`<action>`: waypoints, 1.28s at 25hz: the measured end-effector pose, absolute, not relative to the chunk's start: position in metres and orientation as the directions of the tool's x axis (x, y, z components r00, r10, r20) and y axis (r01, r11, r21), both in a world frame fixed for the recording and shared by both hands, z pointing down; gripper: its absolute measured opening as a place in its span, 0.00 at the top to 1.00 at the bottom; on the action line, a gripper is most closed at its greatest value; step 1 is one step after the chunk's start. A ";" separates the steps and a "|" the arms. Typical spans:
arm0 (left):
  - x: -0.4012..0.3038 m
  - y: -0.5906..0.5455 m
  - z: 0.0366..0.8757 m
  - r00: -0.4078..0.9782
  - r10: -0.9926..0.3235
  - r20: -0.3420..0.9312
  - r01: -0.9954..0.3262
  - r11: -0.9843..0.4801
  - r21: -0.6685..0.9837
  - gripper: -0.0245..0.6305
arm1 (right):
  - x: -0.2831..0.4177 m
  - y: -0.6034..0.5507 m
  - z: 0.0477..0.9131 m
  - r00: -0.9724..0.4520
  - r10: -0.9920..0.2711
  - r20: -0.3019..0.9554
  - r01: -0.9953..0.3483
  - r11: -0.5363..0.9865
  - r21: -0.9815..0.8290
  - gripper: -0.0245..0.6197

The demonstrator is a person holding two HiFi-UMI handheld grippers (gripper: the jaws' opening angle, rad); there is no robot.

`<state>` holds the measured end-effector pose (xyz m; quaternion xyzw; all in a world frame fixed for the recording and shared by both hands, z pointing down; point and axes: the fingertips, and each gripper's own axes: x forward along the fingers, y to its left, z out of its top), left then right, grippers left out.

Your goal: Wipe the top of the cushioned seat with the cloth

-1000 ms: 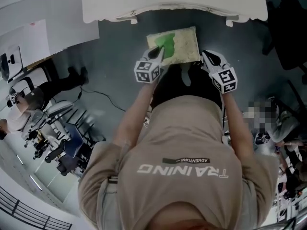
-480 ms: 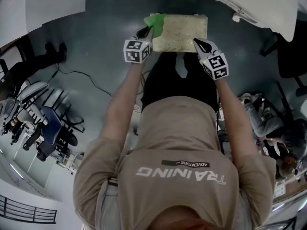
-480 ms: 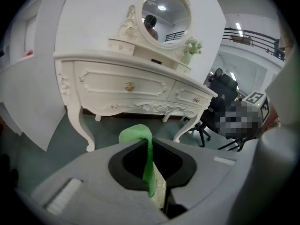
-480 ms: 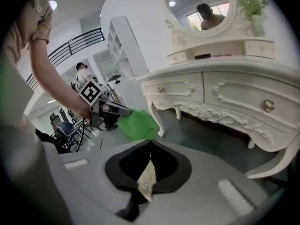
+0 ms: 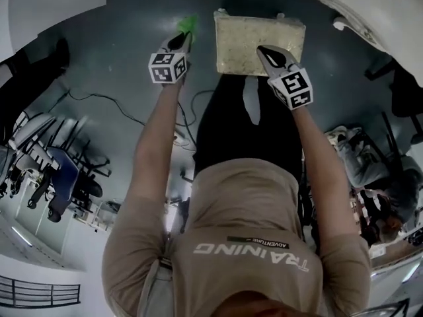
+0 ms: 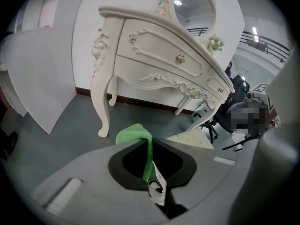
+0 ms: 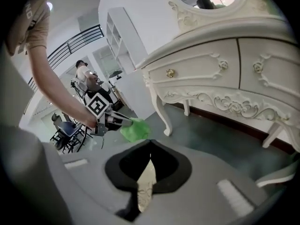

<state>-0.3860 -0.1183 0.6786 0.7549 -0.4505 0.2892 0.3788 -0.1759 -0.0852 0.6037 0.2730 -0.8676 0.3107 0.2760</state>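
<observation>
The dark grey floor takes up most of the head view. It lies open to the left of the seat, with only a thin cable trailing across it and a cluster of office chairs well off at the far left. A white carved dressing table curves across the upper right, and its front edge runs close behind the seat's far side. In the left gripper view its curved leg stands on the floor ahead, with bare floor between that leg and the tool.

The cushioned seat is a cream, speckled rectangle standing on the floor directly in front of the person. All of its top shows except the near right corner. Its near edge meets the person's dark trousers, and its left edge borders the open floor.

The right tool reaches over that near right corner. Its jaws are together at the tips with nothing clamped between them, and only the seat's cream top shows through the slit below them.

The left tool is held out beyond the seat's left edge, over bare floor. Its jaws are pinched together on the green cloth. The cloth bunches out past the tips, clear of the seat and touching neither the cushion nor the floor. A thin fold runs down between the jaws in the left gripper view.
</observation>
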 end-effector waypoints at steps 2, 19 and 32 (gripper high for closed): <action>-0.375 -0.127 0.706 0.432 -0.460 0.776 -0.899 -0.288 0.330 0.93 | -0.168 -0.089 0.626 -0.686 -0.298 0.663 -0.658 0.644 -0.391 0.97; -0.236 -0.130 0.794 0.551 -0.339 0.762 -0.803 -0.466 0.373 0.93 | -0.090 -0.064 0.721 -0.601 -0.355 0.717 -0.780 0.459 -0.426 0.97; -0.131 -0.122 0.807 0.528 -0.318 0.788 -0.814 -0.454 0.362 0.93 | -0.011 -0.045 0.736 -0.658 -0.339 0.673 -0.714 0.566 -0.413 0.97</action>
